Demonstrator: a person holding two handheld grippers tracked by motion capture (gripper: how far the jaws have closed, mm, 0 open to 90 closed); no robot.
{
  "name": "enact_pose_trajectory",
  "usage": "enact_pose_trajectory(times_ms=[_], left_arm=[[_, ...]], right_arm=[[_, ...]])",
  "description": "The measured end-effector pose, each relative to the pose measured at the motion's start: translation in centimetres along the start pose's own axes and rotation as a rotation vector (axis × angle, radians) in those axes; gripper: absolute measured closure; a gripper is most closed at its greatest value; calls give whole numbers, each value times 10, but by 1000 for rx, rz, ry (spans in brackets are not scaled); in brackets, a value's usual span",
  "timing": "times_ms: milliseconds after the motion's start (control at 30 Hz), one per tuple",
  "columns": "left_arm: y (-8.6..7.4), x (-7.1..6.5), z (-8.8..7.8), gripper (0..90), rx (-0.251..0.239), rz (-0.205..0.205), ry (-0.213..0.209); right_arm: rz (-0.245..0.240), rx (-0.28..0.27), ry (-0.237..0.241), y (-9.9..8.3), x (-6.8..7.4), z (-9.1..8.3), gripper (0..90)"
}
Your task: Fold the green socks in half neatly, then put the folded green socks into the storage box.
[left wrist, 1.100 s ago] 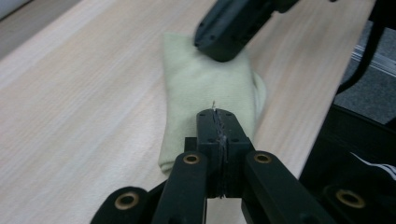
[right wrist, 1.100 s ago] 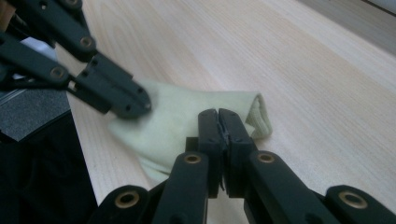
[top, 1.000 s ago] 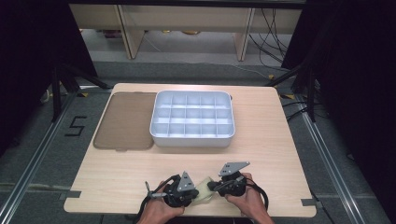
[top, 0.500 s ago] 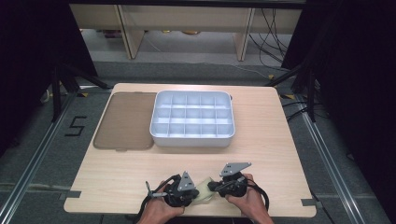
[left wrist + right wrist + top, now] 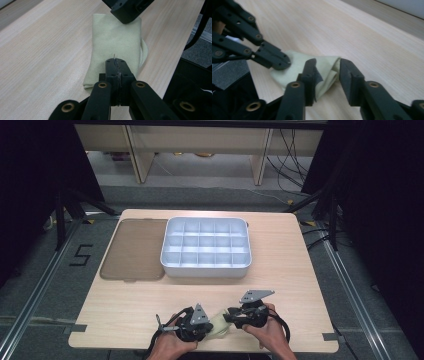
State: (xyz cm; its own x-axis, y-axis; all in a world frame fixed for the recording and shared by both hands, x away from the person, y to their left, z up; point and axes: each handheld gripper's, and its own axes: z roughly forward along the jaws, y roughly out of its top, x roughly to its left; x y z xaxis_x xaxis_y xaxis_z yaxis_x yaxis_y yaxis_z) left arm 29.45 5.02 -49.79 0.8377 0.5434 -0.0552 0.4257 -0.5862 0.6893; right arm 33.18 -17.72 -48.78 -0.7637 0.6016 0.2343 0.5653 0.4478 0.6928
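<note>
At the near edge of the surface (image 5: 150, 310), around 6 o'clock, a pale yellow cloth (image 5: 218, 326) lies folded between the two hands. The left hand-held gripper (image 5: 117, 65) is clenched, its jaws pressed together on the cloth's near edge. The right hand-held gripper (image 5: 327, 71) has just been opening: its jaws stand apart on either side of a bunched fold of the cloth, released rather than pinching. Farther off, toward 12 o'clock, sits a white tray (image 5: 205, 268) divided into compartments, and just beside it at 10 o'clock lies a flat brown lid (image 5: 135, 248).
</note>
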Motion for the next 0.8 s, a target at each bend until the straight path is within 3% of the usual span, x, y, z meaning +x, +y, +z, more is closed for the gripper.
enact_pose_trajectory(times_ms=[233,300,733,800], left_arm=[[0,0,0,887,-1,2,1],[0,0,0,887,-1,1,1],[-1,0,0,885,-4,8,-1],[-1,-1,1,885,-16,-5,-2]], right_arm=[[63,13,-11,0,-5,2,456],[82,12,-5,1,-4,3,441],[79,64,12,4,-3,14,411],[80,69,14,4,-4,14,412]])
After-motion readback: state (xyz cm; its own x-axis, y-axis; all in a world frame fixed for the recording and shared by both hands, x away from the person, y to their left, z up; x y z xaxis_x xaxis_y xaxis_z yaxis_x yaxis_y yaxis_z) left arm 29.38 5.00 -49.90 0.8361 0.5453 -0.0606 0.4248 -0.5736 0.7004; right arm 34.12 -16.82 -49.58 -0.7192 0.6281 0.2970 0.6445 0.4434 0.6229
